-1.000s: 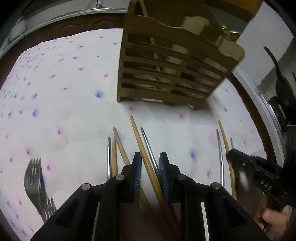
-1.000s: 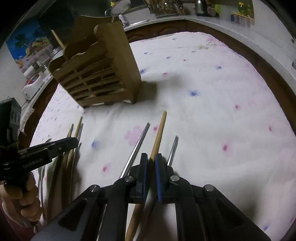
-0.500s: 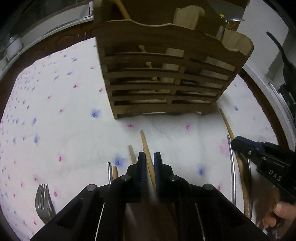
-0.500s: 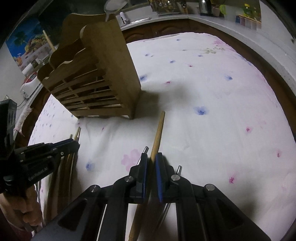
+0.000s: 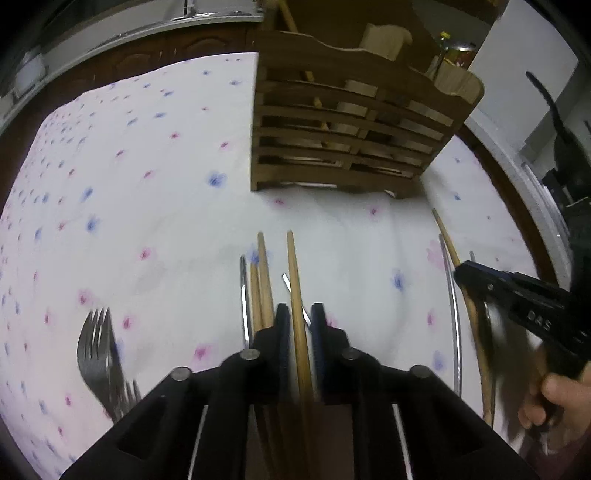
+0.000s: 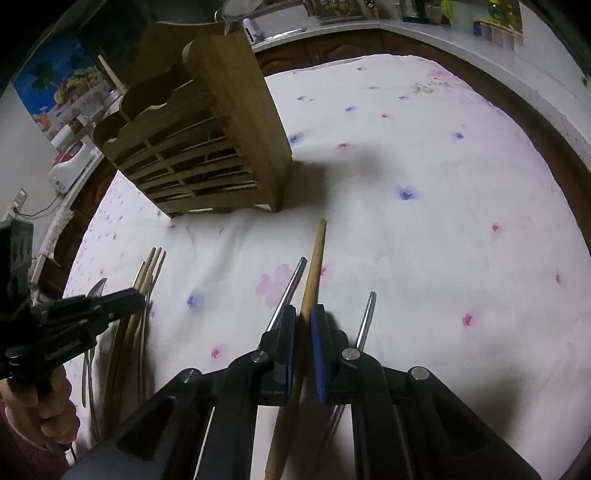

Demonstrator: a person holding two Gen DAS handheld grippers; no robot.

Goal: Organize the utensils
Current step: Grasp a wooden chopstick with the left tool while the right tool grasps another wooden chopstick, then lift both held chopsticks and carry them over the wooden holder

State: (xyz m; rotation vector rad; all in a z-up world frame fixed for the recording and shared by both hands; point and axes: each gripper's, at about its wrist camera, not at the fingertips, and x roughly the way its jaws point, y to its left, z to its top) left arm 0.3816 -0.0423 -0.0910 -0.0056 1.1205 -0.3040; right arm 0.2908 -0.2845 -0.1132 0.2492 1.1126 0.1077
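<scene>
My left gripper (image 5: 300, 317) sits low over the cloth (image 5: 147, 221), fingers closed on a wooden chopstick (image 5: 295, 280). Right gripper (image 6: 303, 321) low too, w/ a wooden stick (image 6: 314, 266) between its fingers; contact unclear. Rack (image 6: 207, 147) far. "DAS" on right gripper's side.

Dim kitchen corner — a cloth-covered tabletop ringed by counters.

A white cloth (image 6: 424, 229) sprinkled with small pink and blue flowers covers the tabletop; dark carved wood (image 6: 332, 46) shows around its edge. Behind it runs a pale countertop (image 6: 436, 31) crowded with small bottles and jars, too blurred to name. On the left side of the right wrist view hangs a bright blue poster (image 6: 48, 85) above a white appliance (image 6: 68, 168) and a wall socket (image 6: 18, 199) — the light is low and warm, with soft shadows.
</scene>
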